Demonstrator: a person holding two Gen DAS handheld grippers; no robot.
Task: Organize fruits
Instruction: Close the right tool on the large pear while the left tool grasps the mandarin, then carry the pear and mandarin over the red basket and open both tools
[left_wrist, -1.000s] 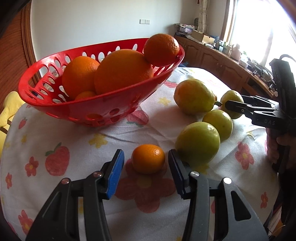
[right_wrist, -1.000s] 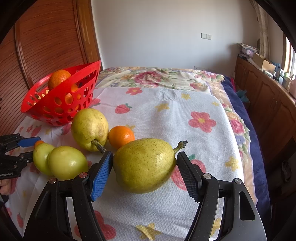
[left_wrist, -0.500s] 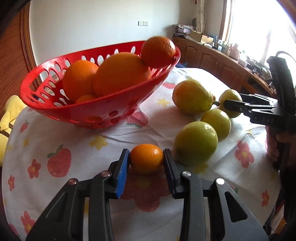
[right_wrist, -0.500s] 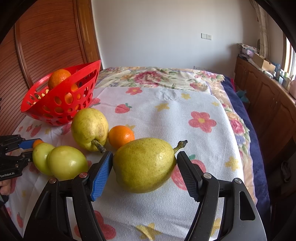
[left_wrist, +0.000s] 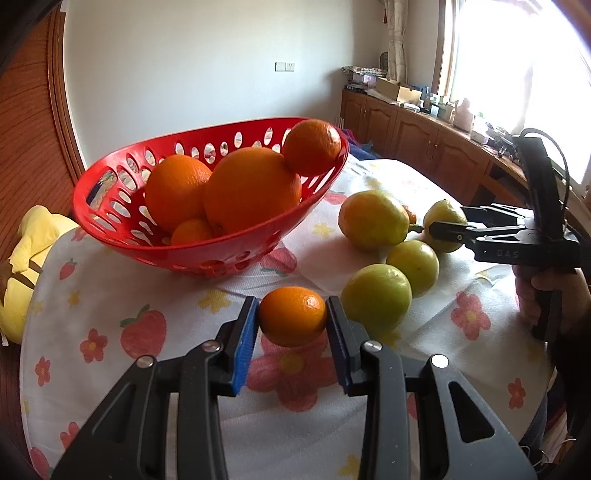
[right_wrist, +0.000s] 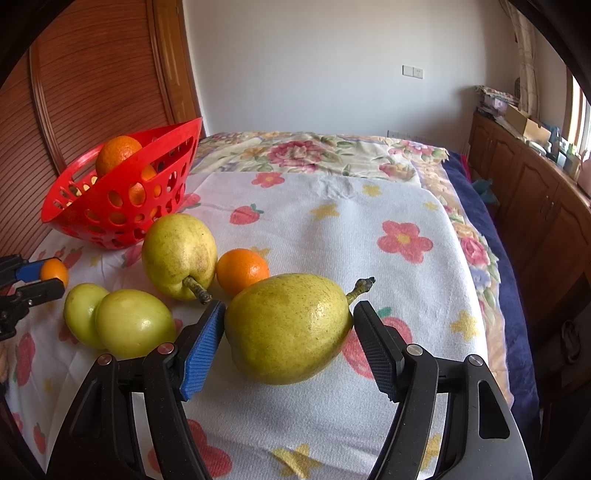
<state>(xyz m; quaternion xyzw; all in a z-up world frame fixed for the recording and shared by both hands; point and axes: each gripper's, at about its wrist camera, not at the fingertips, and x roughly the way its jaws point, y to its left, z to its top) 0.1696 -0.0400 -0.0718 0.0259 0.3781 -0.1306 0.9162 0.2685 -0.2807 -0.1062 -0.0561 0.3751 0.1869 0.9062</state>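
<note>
Now small glossy orange mandarin (left_wrist: 292, 315), dimpled skin.

White wall (left_wrist: 192, 66), wooden cabinets (left_wrist: 417, 136), bright window (left_wrist: 517, 62), floral tablecloth (right_wrist: 369, 229)

A floral tablecloth (right_wrist: 369, 221) covers the table; wooden cabinets (left_wrist: 424, 136) (cluttered on top) line the wall.

Black hand-held gripper (left_wrist: 291, 328), blue ribbed pads (left_wrist: 244, 345), silver screws, bare-skinned hand (left_wrist: 546, 291).
</note>
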